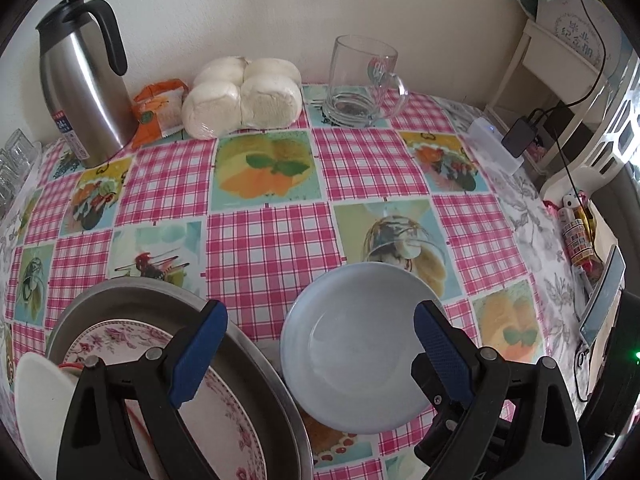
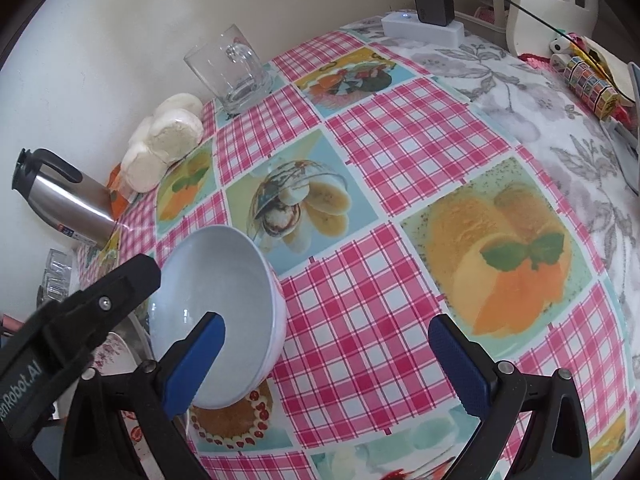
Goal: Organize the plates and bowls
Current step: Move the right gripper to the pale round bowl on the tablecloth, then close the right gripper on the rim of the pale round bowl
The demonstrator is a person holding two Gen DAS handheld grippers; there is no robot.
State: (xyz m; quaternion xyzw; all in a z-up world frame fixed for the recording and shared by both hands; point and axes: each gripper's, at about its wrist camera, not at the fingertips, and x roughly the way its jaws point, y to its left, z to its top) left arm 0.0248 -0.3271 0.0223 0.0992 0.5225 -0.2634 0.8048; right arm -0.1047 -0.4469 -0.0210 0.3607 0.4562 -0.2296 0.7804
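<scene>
A pale blue bowl (image 1: 360,344) (image 2: 216,292) sits on the checked tablecloth (image 1: 272,240), right beside a round metal tray (image 1: 256,364). The tray holds a pink floral plate (image 1: 120,336) and a white dish (image 1: 36,396) at its near left. My left gripper (image 1: 320,352) is open. Its left finger hangs over the tray and its right finger overlaps the bowl's right rim. My right gripper (image 2: 328,364) is open too, its left finger in front of the bowl's inside and its right finger over bare cloth. The bowl looks tilted; I cannot tell whether it leans on the tray.
Along the wall stand a steel thermos jug (image 1: 84,92), an orange snack packet (image 1: 158,114), bagged white buns (image 1: 244,96) and a glass mug (image 1: 360,80). A power strip (image 1: 496,144) with a cabled charger lies at the far right. Small glasses (image 1: 16,160) line the left edge.
</scene>
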